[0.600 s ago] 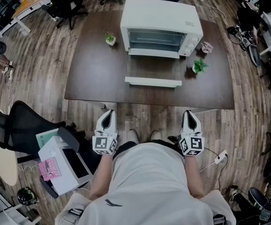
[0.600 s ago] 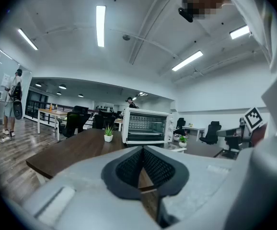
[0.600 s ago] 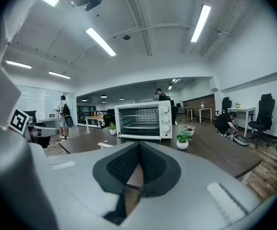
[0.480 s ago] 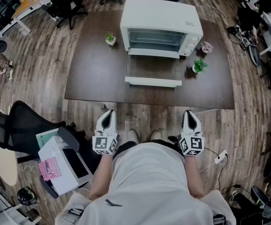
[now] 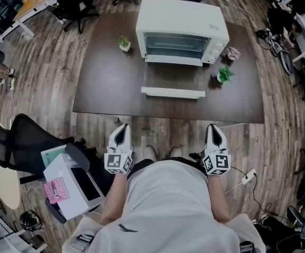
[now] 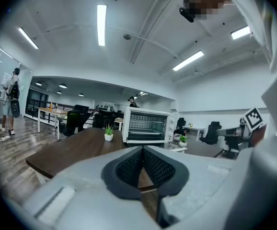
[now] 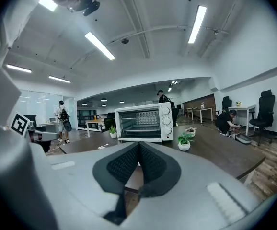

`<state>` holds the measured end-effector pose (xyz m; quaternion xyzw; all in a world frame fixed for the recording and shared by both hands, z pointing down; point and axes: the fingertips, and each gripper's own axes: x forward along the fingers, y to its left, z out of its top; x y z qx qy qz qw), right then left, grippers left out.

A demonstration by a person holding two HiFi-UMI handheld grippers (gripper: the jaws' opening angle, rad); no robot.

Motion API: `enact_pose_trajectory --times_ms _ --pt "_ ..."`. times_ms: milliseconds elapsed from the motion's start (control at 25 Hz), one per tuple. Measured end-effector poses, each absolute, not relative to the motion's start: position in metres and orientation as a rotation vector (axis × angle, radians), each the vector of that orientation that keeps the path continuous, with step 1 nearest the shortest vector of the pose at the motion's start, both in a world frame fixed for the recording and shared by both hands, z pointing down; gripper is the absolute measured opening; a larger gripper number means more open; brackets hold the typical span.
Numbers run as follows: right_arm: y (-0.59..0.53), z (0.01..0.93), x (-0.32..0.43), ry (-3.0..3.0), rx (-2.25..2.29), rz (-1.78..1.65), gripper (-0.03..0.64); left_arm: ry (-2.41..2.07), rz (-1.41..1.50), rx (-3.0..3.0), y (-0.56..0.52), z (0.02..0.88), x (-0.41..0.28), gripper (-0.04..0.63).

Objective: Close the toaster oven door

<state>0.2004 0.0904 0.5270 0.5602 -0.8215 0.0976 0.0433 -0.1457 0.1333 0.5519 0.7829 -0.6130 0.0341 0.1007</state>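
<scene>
A white toaster oven (image 5: 181, 30) stands at the far side of a dark wooden table (image 5: 105, 83). Its door (image 5: 172, 92) hangs open, folded flat toward me, handle bar nearest. The oven (image 6: 145, 126) shows ahead in the left gripper view, and the oven (image 7: 143, 123) with its knobs in the right gripper view. My left gripper (image 5: 121, 134) and right gripper (image 5: 214, 133) are held near my waist, short of the table's near edge. Both are shut with nothing between the jaws.
Small potted plants sit on the table: one (image 5: 124, 42) left of the oven, one (image 5: 224, 75) to its right, plus a pinkish one (image 5: 232, 52). A black office chair (image 5: 26, 141) and a box (image 5: 70, 183) stand at my left. A person (image 7: 227, 121) crouches at the right.
</scene>
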Motion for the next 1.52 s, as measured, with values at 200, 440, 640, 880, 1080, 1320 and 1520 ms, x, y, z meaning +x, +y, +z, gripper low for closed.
enact_pose_trajectory --times_ms 200,440,640,880,1080,1320,1520 --pt "0.087 0.529 0.196 -2.509 1.712 0.304 0.0 -1.806 0.1 2.314 0.13 0.554 -0.15 0.005" --pt "0.085 0.531 0.188 -2.49 1.71 0.308 0.002 -1.787 0.106 2.321 0.125 0.556 -0.156 0.005" --pt "0.074 0.528 0.176 -2.466 1.713 0.28 0.002 -1.78 0.091 2.335 0.113 0.553 -0.169 0.005" --pt "0.057 0.522 0.155 -2.453 1.727 0.258 0.002 -1.776 0.078 2.337 0.098 0.55 -0.195 0.005" --pt "0.044 0.518 0.136 -2.445 1.734 0.219 0.002 -1.759 0.088 2.346 0.082 0.556 -0.213 0.005" --pt "0.026 0.519 0.13 -2.43 1.739 0.2 0.002 -1.753 0.097 2.358 0.064 0.555 -0.22 0.005" --pt "-0.003 0.52 0.132 -2.445 1.72 0.219 0.002 -1.778 0.108 2.337 0.043 0.555 -0.219 0.005"
